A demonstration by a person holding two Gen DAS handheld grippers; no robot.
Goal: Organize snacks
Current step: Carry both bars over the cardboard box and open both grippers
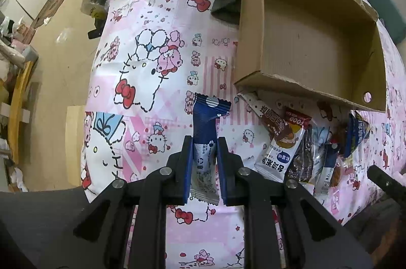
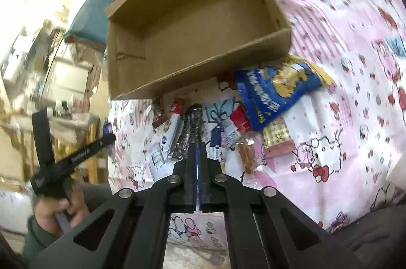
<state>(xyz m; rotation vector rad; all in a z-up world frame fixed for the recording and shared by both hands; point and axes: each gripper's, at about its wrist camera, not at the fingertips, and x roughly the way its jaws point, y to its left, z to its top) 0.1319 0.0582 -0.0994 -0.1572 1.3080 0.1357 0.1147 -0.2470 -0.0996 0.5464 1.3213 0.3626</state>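
Black two-finger gripper (image 1: 204,142), blue pads, silver pivot screws; hand (image 2: 59,208), green sleeve (image 2: 35,241)

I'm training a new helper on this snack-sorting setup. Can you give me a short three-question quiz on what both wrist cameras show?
1. True or false: the cardboard box already holds several snacks.
2. What does the left claw hold?
A. a blue and white snack packet
B. a red bottle
C. nothing
3. Fill in: the loose snack pile lies on the patterned cloth just ____ the box's near wall.

Key
1. False: its floor shows bare in both views.
2. A: the blue and white snack packet stands upright between the pads.
3. Outside. The right claw is shut on a dark clear-wrapped snack there.
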